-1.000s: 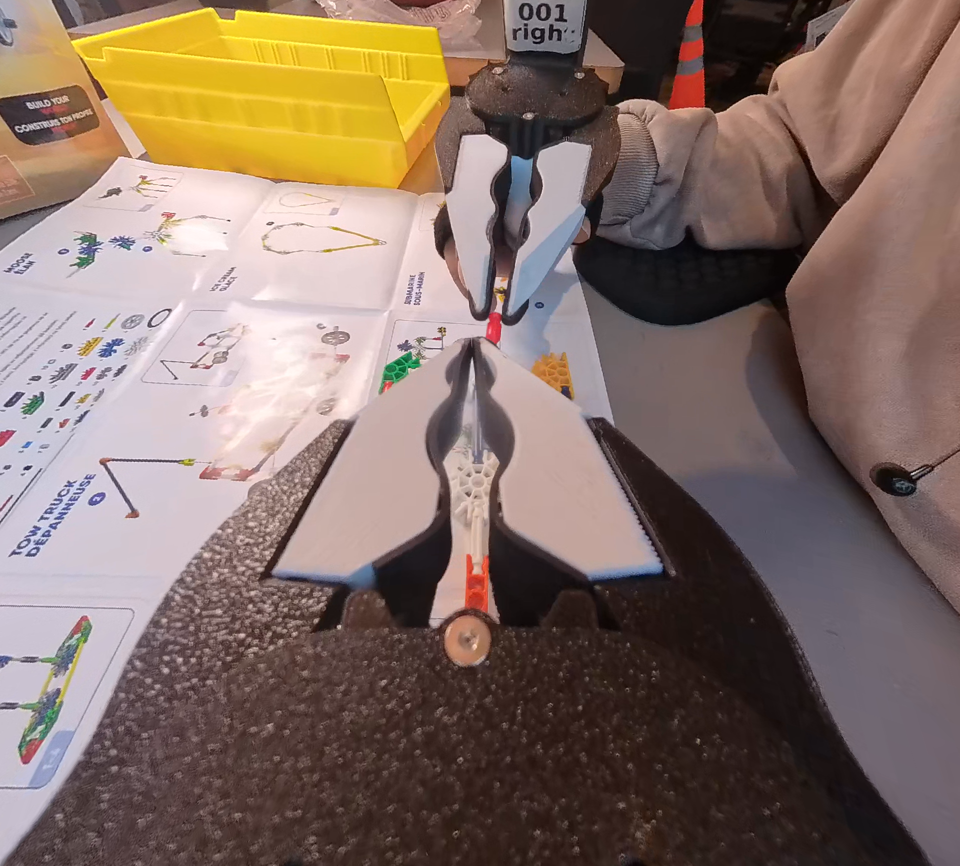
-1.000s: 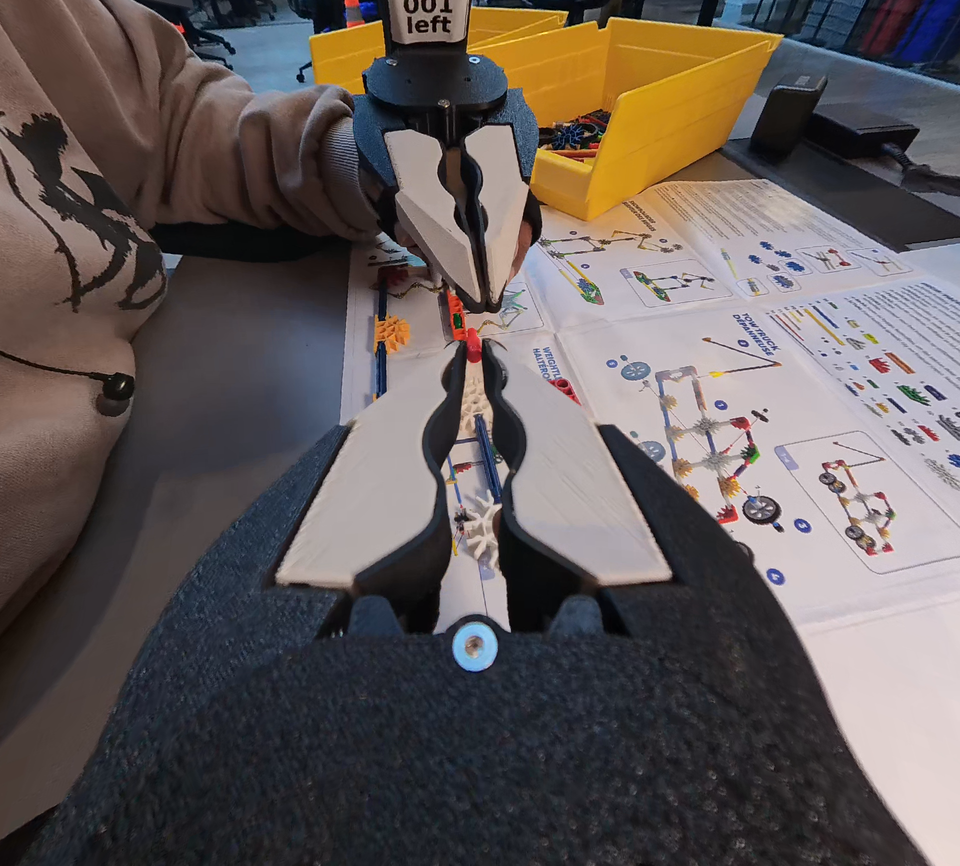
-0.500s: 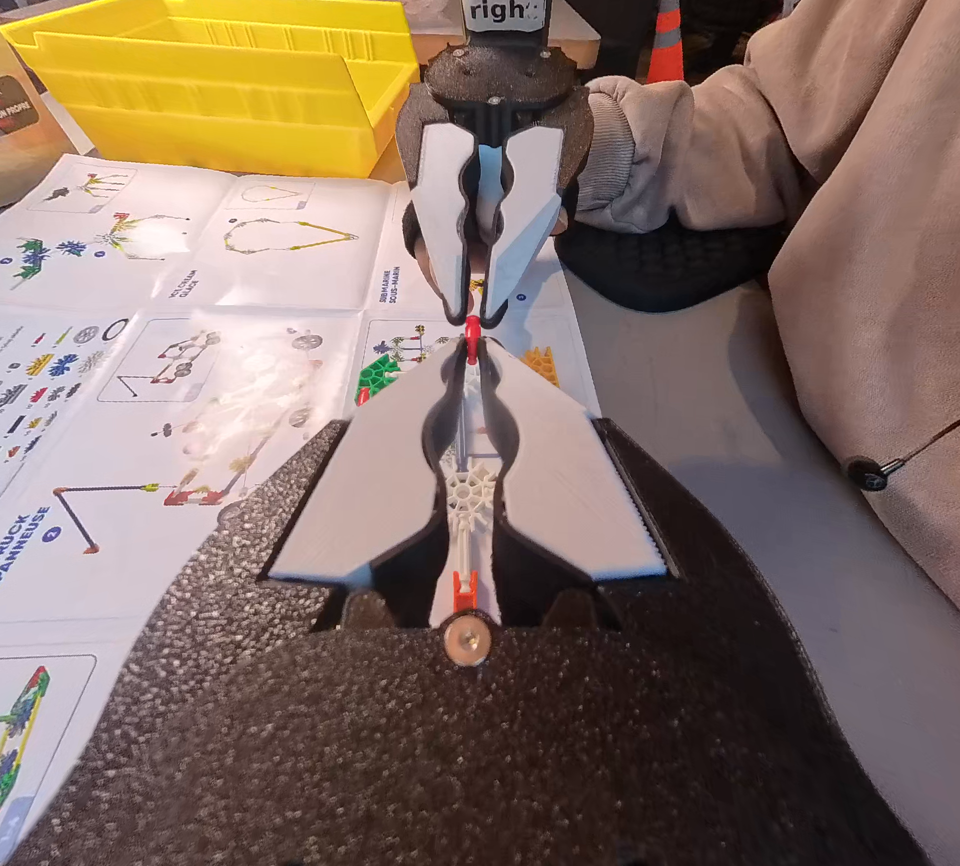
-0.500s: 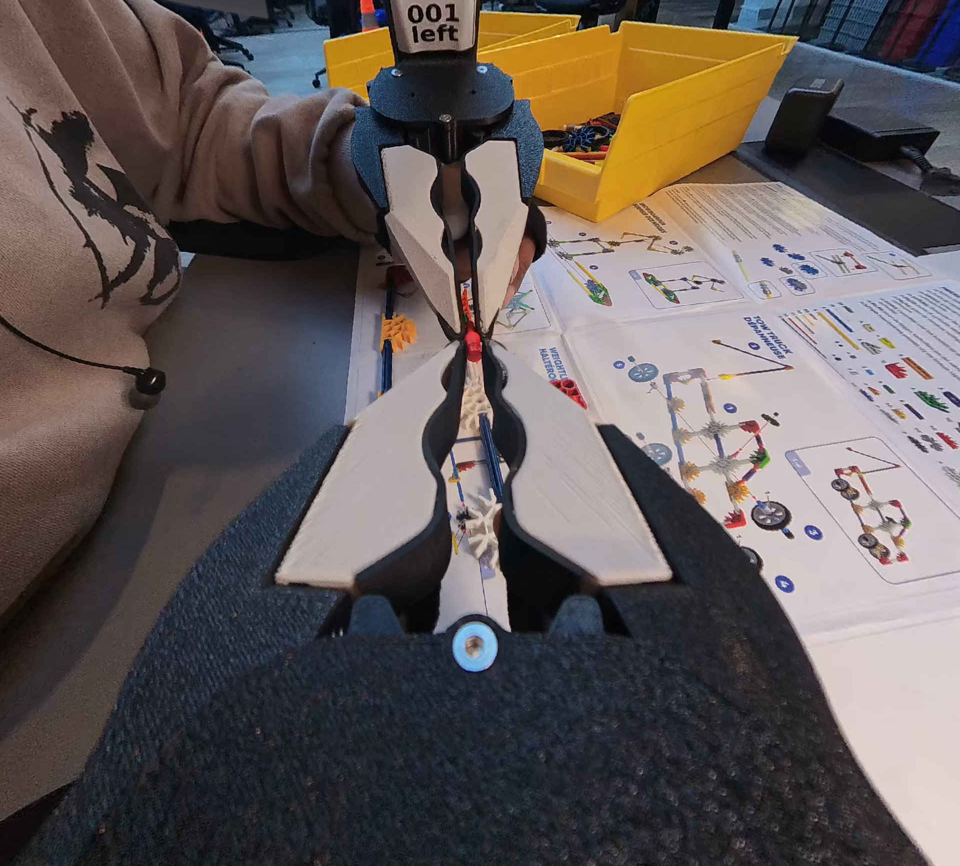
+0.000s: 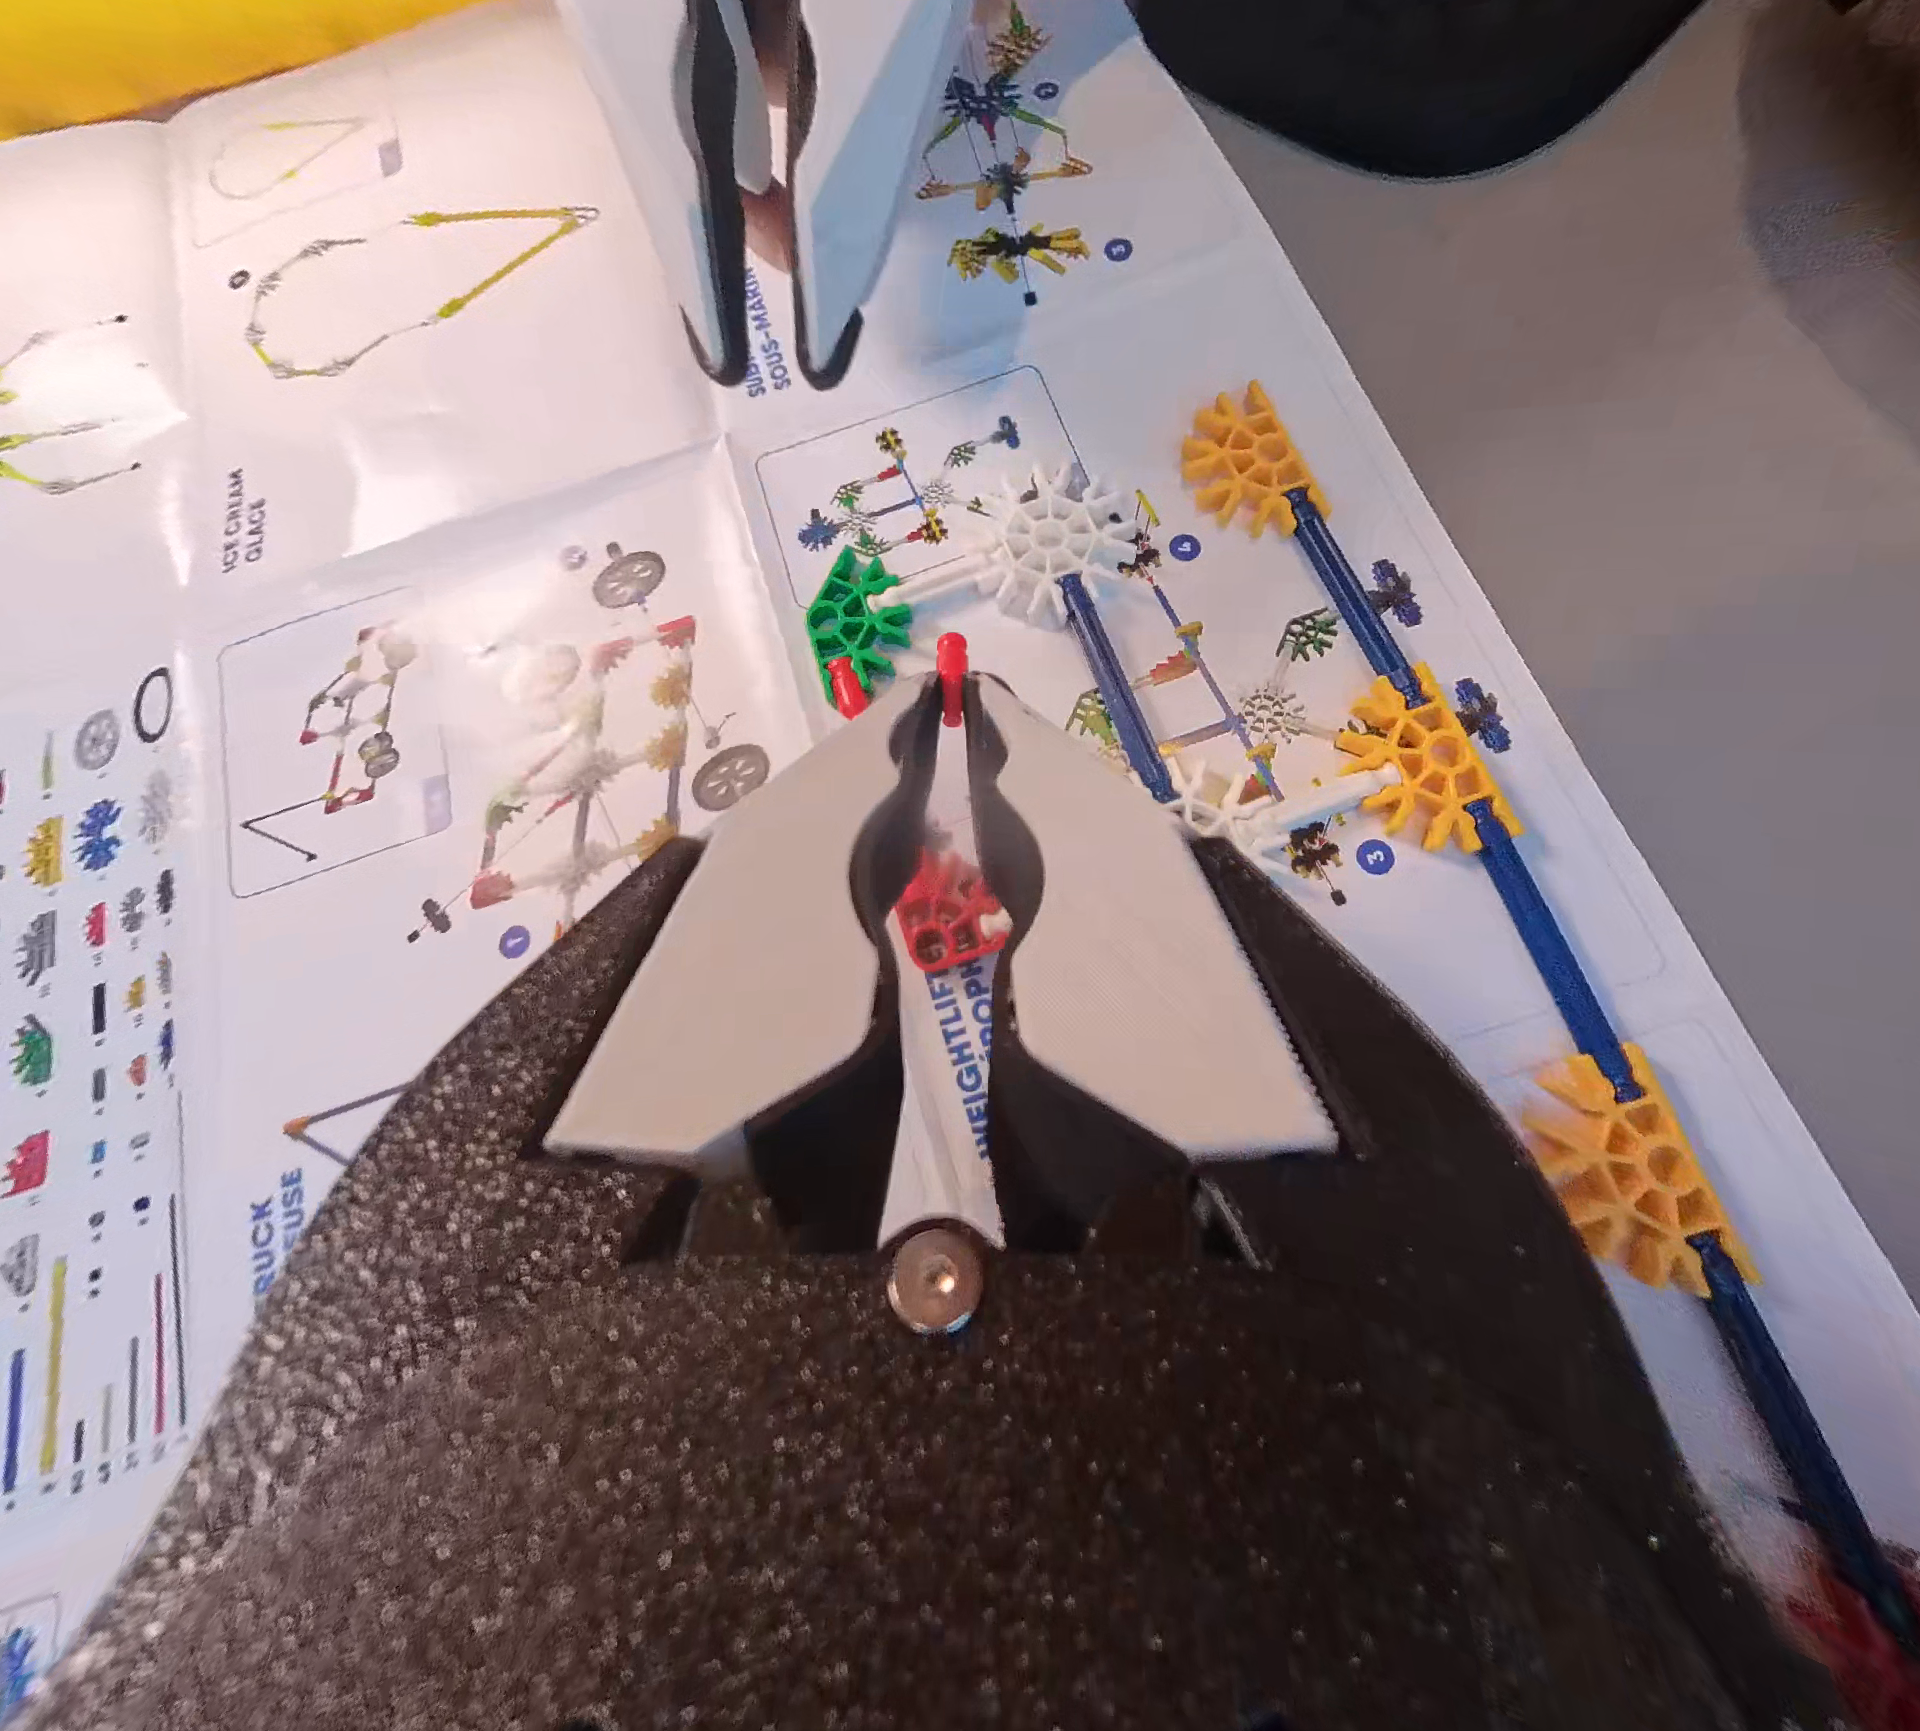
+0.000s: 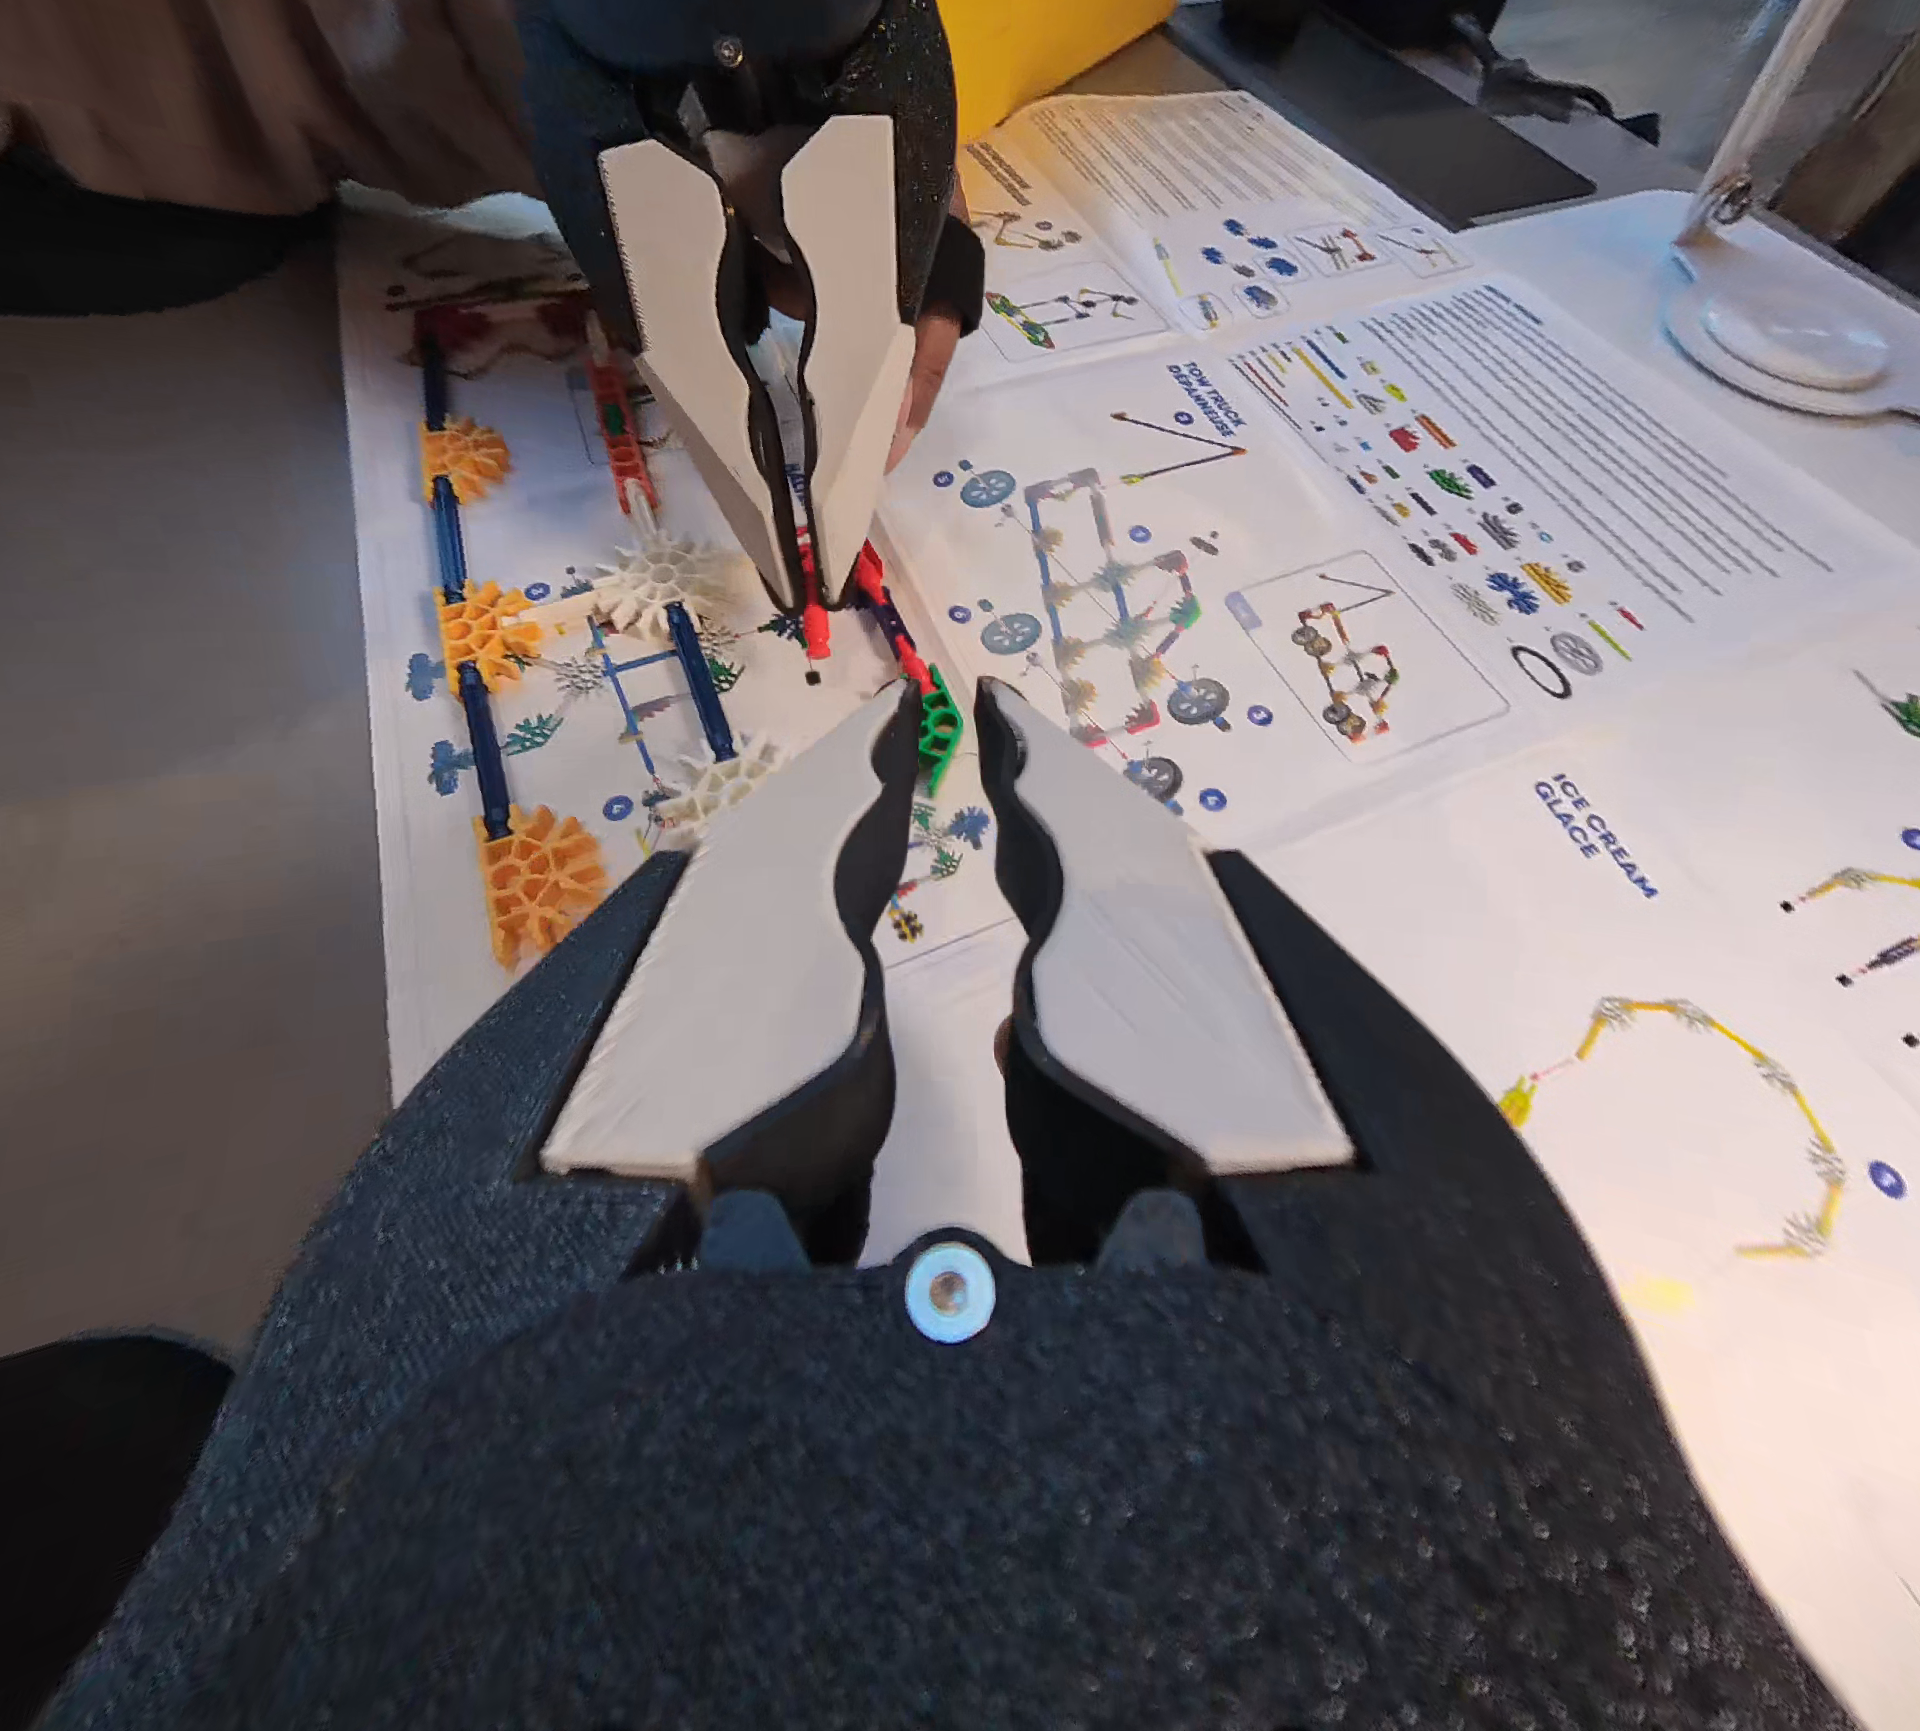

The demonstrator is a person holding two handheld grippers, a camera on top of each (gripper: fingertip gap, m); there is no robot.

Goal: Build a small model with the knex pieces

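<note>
Left tool (image 5: 951, 694) clamped on red rod (image 5: 949, 655), right tool (image 6: 943, 692) parted, empty, above green connector (image 6: 940, 725)

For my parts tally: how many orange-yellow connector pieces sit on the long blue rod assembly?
3, along the blue rod assembly: the far connector, the middle connector and the near connector. More could be hidden behind the grippers.

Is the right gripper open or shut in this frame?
Open. The right gripper shows a clear gap between its fingertips with nothing clamped; a green connector lies on the sheet below that gap.
</note>
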